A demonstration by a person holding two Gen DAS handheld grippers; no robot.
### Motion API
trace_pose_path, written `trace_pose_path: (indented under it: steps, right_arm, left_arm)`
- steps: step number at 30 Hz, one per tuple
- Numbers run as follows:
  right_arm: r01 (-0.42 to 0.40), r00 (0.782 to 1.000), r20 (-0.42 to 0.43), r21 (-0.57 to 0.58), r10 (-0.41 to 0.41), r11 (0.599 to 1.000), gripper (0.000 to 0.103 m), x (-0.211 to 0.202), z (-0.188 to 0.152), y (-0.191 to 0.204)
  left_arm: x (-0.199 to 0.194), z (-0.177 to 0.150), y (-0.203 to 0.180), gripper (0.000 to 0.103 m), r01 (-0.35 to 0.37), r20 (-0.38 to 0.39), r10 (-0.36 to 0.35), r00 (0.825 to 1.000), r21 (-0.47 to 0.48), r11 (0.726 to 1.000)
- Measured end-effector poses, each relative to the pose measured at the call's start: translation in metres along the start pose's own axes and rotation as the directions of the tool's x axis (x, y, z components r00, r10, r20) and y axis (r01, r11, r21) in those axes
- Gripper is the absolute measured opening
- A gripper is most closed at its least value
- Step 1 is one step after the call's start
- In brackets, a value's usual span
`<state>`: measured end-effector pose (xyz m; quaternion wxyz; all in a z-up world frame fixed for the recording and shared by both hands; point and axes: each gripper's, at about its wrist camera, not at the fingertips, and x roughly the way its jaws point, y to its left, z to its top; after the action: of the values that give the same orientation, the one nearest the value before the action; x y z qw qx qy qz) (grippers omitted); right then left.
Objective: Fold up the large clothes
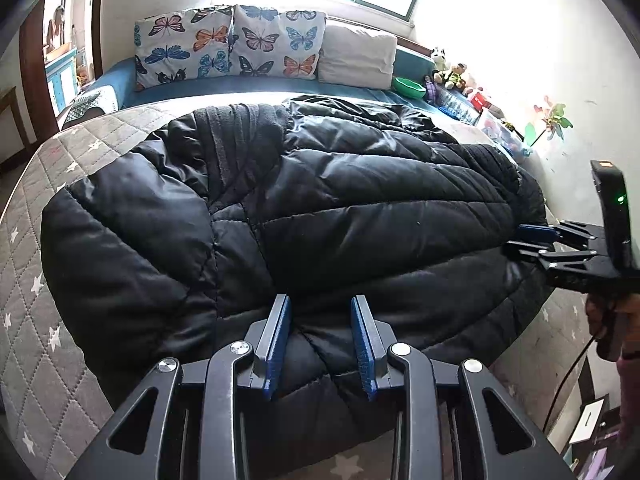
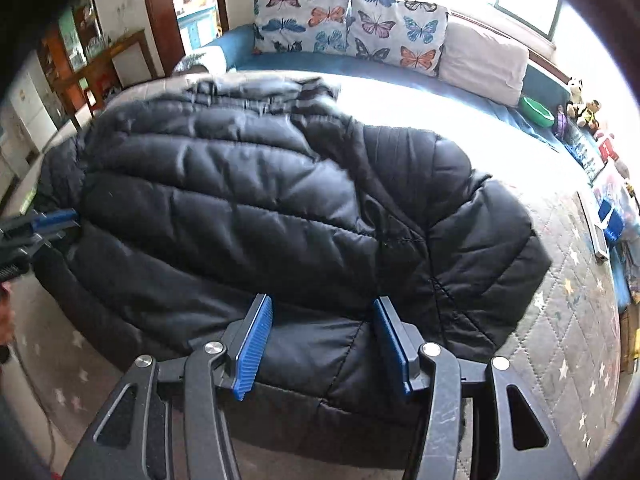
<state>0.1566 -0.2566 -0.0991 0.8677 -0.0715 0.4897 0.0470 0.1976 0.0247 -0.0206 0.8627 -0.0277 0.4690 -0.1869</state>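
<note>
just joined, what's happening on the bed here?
A person with a handheld gripper in each hand is working on a black puffer jacket spread across the quilted star-pattern mattress cover. Both grippers sit at the jacket's near hem. The left gripper has a ridge of fabric bunched between its blue pads; whether they press on it is unclear. The right gripper stands wider over the hem, jaws apart, not visibly pinching. Butterfly pillows line the far end of the bed.

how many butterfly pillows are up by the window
2: one butterfly pillow on the left and a second butterfly pillow right beside it, touching. A plain white pillow sits to their right. None seems hidden behind.
</note>
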Motion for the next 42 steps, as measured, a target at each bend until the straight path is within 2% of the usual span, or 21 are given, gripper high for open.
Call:
trace_pose_path:
  steps: [3,6,11,14,19,21,24,26,30,34,37,39,41,42]
  right_arm:
    - [-0.005,1.000,-0.019,-0.002,0.005,1.000,0.058,-0.004,0.005,0.001]
    - [-0.056,0.998,-0.023,0.027,0.056,0.998,0.058,-0.015,0.017,-0.010]
    - [-0.047,0.999,0.006,0.055,0.047,0.997,0.058,-0.021,0.045,-0.028]
    - [-0.041,0.999,-0.012,0.083,0.042,0.996,0.058,-0.010,0.060,-0.039]
    - [-0.094,0.994,-0.033,0.158,0.101,0.983,0.058,0.013,0.073,-0.053]
    - [-0.096,0.993,-0.050,0.168,0.105,0.981,0.058,0.024,0.076,-0.055]
    - [-0.083,0.992,-0.080,0.151,0.096,0.985,0.058,0.034,0.075,-0.055]
    - [-0.083,0.992,-0.085,0.146,0.096,0.986,0.058,0.041,0.072,-0.054]
    - [-0.097,0.992,-0.070,0.148,0.109,0.984,0.058,0.045,0.067,-0.056]
    - [-0.094,0.994,-0.035,0.148,0.101,0.984,0.058,0.034,0.066,-0.057]
    - [-0.081,0.997,0.009,0.136,0.081,0.987,0.058,0.010,0.059,-0.055]
    - [-0.081,0.996,0.035,0.133,0.077,0.988,0.060,-0.002,0.057,-0.056]
    - [-0.088,0.995,0.065,0.132,0.080,0.987,0.067,-0.018,0.052,-0.057]
    - [-0.093,0.994,0.077,0.132,0.083,0.987,0.070,-0.025,0.049,-0.057]
  left_arm:
    - [-0.007,0.007,0.004,0.034,0.030,-0.022,-0.031,0.999,-0.021,0.999]
    - [-0.019,0.022,0.006,0.034,0.046,-0.032,-0.047,0.998,-0.023,0.999]
    - [-0.033,0.062,0.005,0.034,0.016,0.002,-0.016,1.000,0.002,1.000]
    - [-0.024,0.088,0.016,0.034,0.005,-0.006,-0.005,1.000,-0.024,1.000]
    - [0.007,0.121,0.040,0.034,-0.027,-0.041,0.024,0.999,-0.076,0.997]
    - [0.024,0.127,0.049,0.033,-0.030,-0.068,0.023,0.997,-0.100,0.995]
    - [0.046,0.125,0.064,0.024,-0.031,-0.105,0.016,0.994,-0.143,0.989]
    - [0.058,0.120,0.069,0.013,-0.039,-0.115,0.021,0.993,-0.152,0.988]
    - [0.064,0.117,0.079,0.012,-0.014,-0.103,-0.005,0.995,-0.180,0.984]
    - [0.053,0.115,0.073,0.012,-0.017,-0.072,0.003,0.997,-0.185,0.983]
    - [0.026,0.110,0.062,0.016,-0.029,-0.039,0.023,0.999,-0.150,0.988]
    - [0.006,0.104,0.057,0.025,-0.054,-0.022,0.052,0.998,-0.117,0.992]
    - [-0.013,0.097,0.052,0.047,-0.089,0.005,0.090,0.996,-0.088,0.992]
    - [-0.022,0.093,0.050,0.053,-0.114,0.018,0.115,0.993,-0.075,0.991]
